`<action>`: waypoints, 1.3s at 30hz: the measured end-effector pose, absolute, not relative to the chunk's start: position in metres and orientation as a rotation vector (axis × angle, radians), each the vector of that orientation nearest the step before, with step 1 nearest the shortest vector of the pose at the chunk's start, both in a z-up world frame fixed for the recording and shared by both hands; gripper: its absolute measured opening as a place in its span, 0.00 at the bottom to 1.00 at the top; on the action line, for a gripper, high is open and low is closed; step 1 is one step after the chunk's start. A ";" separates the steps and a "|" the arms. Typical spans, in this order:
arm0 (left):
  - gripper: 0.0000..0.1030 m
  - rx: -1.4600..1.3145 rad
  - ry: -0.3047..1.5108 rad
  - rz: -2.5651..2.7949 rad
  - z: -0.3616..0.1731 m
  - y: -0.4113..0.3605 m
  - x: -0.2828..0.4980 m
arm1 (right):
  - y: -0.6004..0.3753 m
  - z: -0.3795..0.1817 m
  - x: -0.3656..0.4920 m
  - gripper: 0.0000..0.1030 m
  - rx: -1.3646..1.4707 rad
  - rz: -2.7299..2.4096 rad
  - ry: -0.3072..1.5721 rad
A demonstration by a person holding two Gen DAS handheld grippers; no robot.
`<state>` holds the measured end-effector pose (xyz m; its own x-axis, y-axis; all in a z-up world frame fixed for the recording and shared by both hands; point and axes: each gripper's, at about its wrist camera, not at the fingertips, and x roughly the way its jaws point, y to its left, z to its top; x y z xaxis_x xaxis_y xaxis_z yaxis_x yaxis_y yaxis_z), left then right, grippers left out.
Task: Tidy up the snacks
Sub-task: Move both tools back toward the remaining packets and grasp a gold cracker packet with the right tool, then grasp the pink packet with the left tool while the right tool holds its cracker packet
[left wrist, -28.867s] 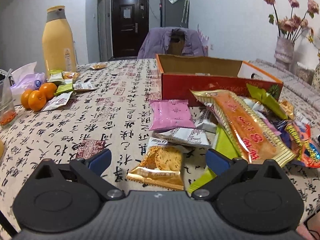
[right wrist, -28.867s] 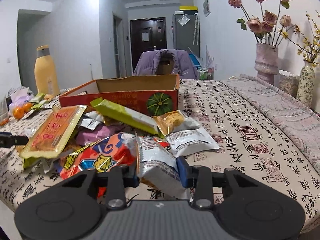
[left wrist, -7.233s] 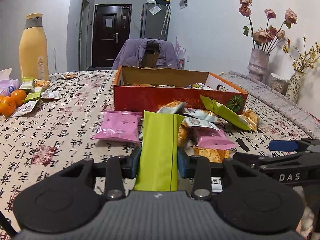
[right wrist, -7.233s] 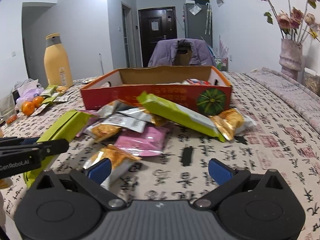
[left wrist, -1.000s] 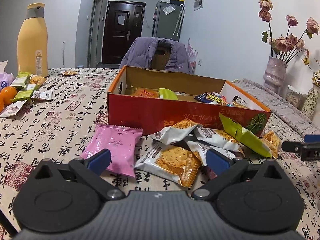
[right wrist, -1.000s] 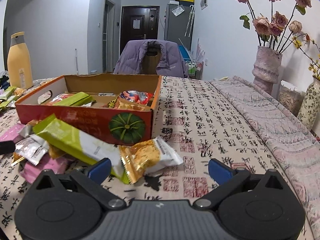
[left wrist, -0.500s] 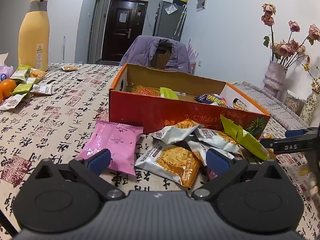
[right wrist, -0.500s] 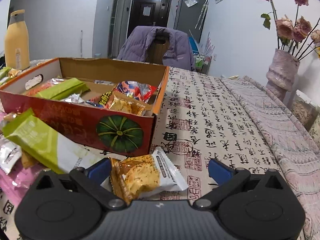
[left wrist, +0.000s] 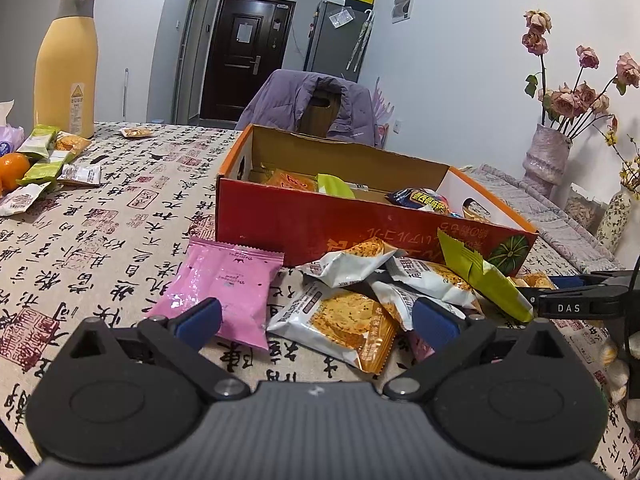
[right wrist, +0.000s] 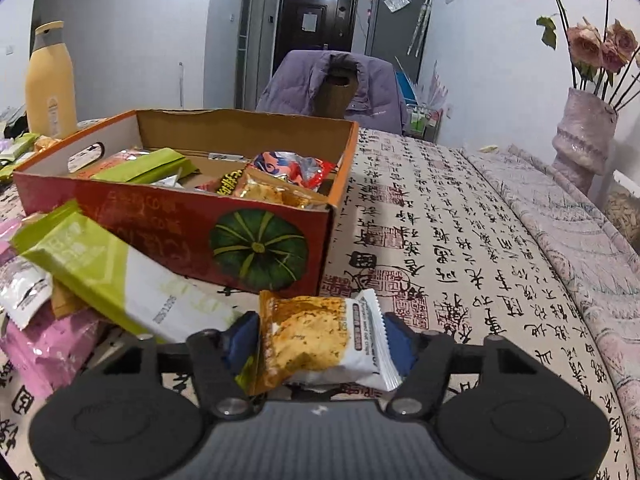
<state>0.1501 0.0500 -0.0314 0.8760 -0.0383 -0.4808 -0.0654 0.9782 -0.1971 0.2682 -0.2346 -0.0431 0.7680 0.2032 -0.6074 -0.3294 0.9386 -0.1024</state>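
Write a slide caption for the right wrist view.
Right gripper closing on an orange-and-white snack packet beside the red cardboard box.

soft, cool indoor light fills both views, fairly dim and even, with no hard shadows on the surface (left wrist: pixel 120 216). the white wall (left wrist: pixel 460 60) is the brightest area, the door (left wrist: pixel 244 56) the darkest. foil wrappers (right wrist: pixel 296 168) in the box (right wrist: pixel 160 216) show small glints of glare. fisheye distortion bends the walls and surface outward, and black vignette cuts the corners. the middle is sharp; the gripper bodies at the bottom are dark and slightly soft, and the far room looks a little grainy.
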 end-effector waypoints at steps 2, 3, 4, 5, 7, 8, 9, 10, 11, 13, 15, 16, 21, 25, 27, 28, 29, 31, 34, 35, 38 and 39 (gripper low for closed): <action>1.00 -0.211 0.504 0.014 -0.031 0.050 0.150 | -0.233 -0.042 0.266 0.56 -0.217 0.285 0.626; 1.00 -0.211 0.504 0.014 -0.031 0.050 0.150 | -0.233 -0.042 0.265 0.56 -0.217 0.281 0.622; 1.00 -0.212 0.504 0.013 -0.031 0.050 0.150 | -0.234 -0.041 0.263 0.55 -0.211 0.278 0.619; 1.00 -0.211 0.504 0.013 -0.031 0.050 0.150 | -0.235 -0.041 0.260 0.55 -0.202 0.276 0.614; 1.00 -0.212 0.503 0.012 -0.031 0.050 0.150 | -0.238 -0.037 0.254 0.55 -0.184 0.262 0.595; 1.00 -0.212 0.502 0.012 -0.031 0.049 0.150 | -0.240 -0.036 0.250 0.55 -0.177 0.252 0.582; 1.00 -0.212 0.502 0.011 -0.031 0.049 0.150 | -0.242 -0.034 0.247 0.55 -0.174 0.244 0.568; 1.00 -0.212 0.503 0.012 -0.031 0.049 0.150 | -0.242 -0.032 0.241 0.55 -0.168 0.237 0.550; 1.00 -0.212 0.502 0.012 -0.031 0.050 0.150 | -0.243 -0.029 0.236 0.55 -0.156 0.236 0.535; 1.00 -0.212 0.501 0.013 -0.031 0.049 0.150 | -0.243 -0.025 0.226 0.55 -0.142 0.233 0.506; 1.00 -0.212 0.500 0.014 -0.031 0.049 0.149 | -0.241 -0.024 0.216 0.55 -0.136 0.223 0.477; 1.00 -0.210 0.499 0.016 -0.031 0.048 0.149 | -0.239 -0.023 0.211 0.55 -0.130 0.221 0.463; 1.00 -0.188 0.488 0.026 -0.027 0.045 0.145 | -0.232 -0.021 0.194 0.55 -0.106 0.214 0.408; 1.00 -0.195 0.487 0.031 -0.021 0.051 0.143 | -0.227 -0.024 0.190 0.55 -0.108 0.219 0.394; 1.00 -0.187 0.495 0.053 -0.018 0.057 0.144 | -0.225 -0.026 0.192 0.55 -0.108 0.221 0.402; 1.00 -0.185 0.500 0.063 -0.017 0.061 0.145 | -0.225 -0.026 0.192 0.55 -0.105 0.222 0.401; 1.00 -0.181 0.506 0.069 -0.016 0.065 0.146 | -0.225 -0.026 0.191 0.55 -0.103 0.222 0.394; 1.00 -0.168 0.519 0.087 -0.014 0.073 0.150 | -0.225 -0.026 0.190 0.55 -0.100 0.225 0.391; 1.00 -0.140 0.548 0.126 -0.011 0.083 0.160 | -0.225 -0.026 0.189 0.56 -0.100 0.223 0.387; 1.00 -0.135 0.562 0.136 -0.011 0.087 0.164 | -0.225 -0.026 0.189 0.56 -0.100 0.221 0.385; 1.00 -0.113 0.608 0.145 -0.015 0.091 0.177 | -0.225 -0.026 0.189 0.56 -0.101 0.218 0.381; 1.00 -0.102 0.625 0.150 -0.017 0.090 0.181 | -0.225 -0.026 0.188 0.56 -0.102 0.217 0.379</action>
<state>0.1806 0.0903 -0.0175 0.8006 0.1092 -0.5892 -0.1710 0.9840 -0.0499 0.1884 -0.2250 -0.0262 0.9061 0.1902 -0.3778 -0.2284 0.9718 -0.0585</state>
